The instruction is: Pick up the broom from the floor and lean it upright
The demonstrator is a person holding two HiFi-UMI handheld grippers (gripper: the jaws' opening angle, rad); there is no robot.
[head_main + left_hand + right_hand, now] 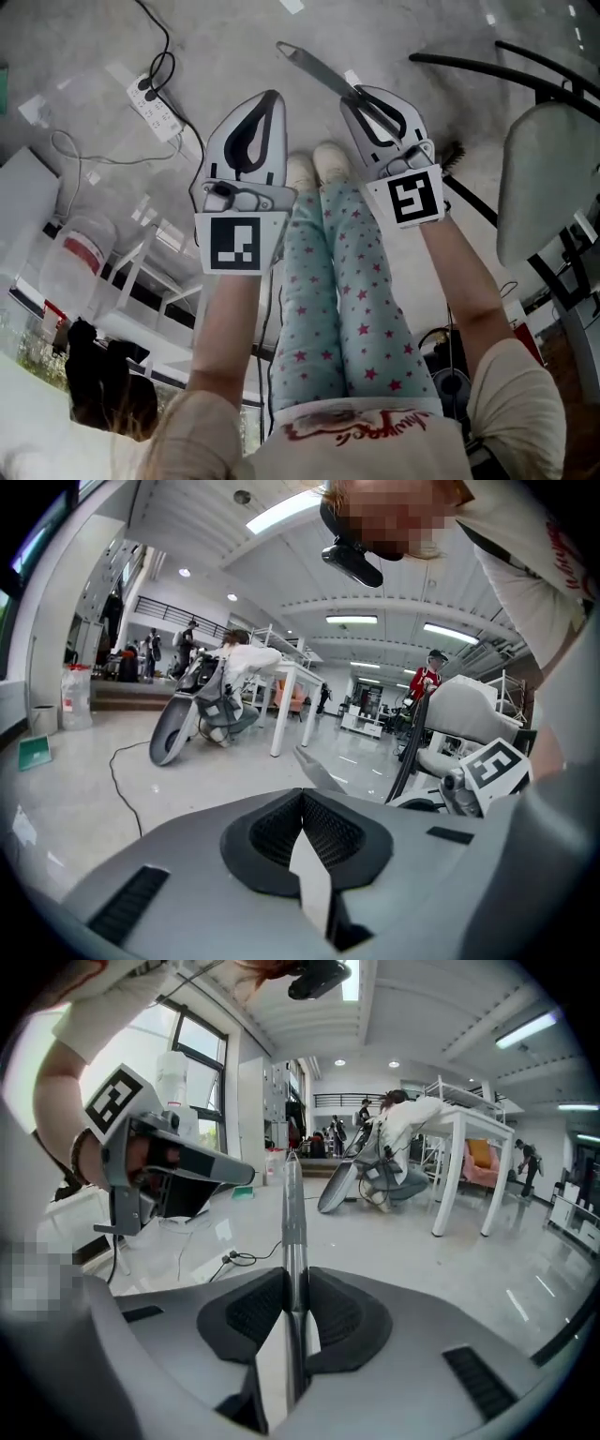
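The broom's metal handle [314,64] runs up and to the left from my right gripper [367,97], whose jaws are shut on it. In the right gripper view the handle [292,1213] stands clamped between the dark pads and points away over the floor. A dark tuft of bristles [457,153] shows just right of that gripper. My left gripper [270,98] hangs beside it to the left, apart from the broom, shut with nothing in it. In the left gripper view the pads [323,832] meet, and the handle's end [316,769] shows beyond them.
A power strip [155,111] with cables lies on the floor at the upper left. A grey chair [544,178] stands at the right. The person's feet [319,164] are below the grippers. Farther off, someone crouches by a scooter [187,719] near a white table [464,1162].
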